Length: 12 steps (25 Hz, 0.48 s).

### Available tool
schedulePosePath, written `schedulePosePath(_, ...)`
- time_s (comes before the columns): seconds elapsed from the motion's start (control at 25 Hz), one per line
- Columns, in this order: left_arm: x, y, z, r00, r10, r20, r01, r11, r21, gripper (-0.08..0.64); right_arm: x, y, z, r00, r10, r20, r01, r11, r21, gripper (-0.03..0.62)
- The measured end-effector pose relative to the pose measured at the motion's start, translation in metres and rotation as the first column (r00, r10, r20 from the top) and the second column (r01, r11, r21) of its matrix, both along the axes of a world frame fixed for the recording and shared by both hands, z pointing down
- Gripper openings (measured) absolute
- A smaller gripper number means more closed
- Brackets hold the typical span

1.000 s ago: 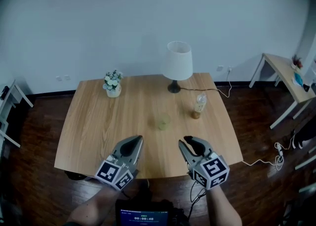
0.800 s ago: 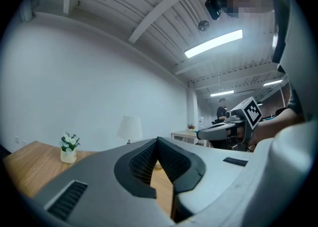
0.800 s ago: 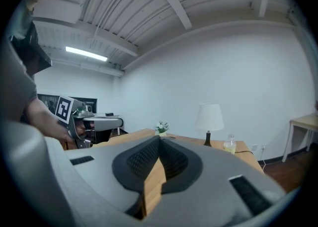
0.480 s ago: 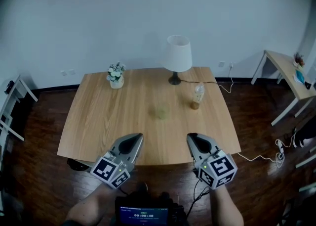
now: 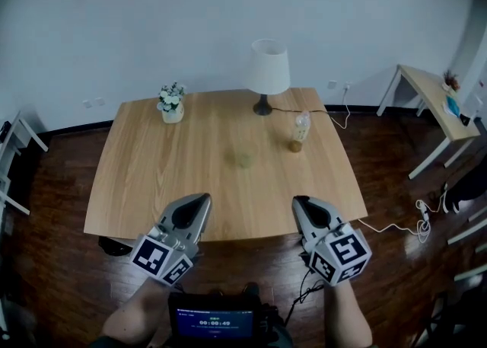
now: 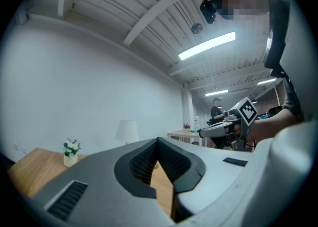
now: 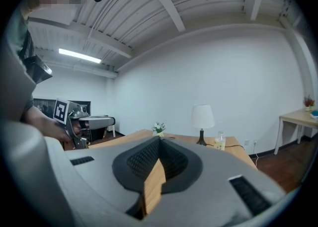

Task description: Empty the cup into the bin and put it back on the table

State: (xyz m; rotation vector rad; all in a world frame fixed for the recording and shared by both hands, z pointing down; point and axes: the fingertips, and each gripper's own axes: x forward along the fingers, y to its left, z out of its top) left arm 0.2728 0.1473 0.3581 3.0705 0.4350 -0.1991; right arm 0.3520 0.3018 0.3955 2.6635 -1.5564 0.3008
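Pointing at the table (image 5: 152, 186), left claw (image 5: 202, 199) and right claw (image 5: 300, 202) hover closed

Cup (image 5: 243, 158) — a faint greenish blur on the table (image 5: 152, 186) — contents beyond telling

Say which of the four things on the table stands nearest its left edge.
The small pot of white flowers, at the back left corner; the cup, lamp and bottle all stand from the middle rightward.
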Motion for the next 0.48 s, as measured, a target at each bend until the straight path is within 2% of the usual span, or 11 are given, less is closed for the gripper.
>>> schedulePosePath(0.48, -0.020, -0.015, -0.009, 1.000, 0.011, -0.014, -0.011, 0.999, -0.034, -0.009, -0.021, -0.003, -0.007, 1.000, 0.019, -0.003, -0.019, 1.000, -0.017, 0.003)
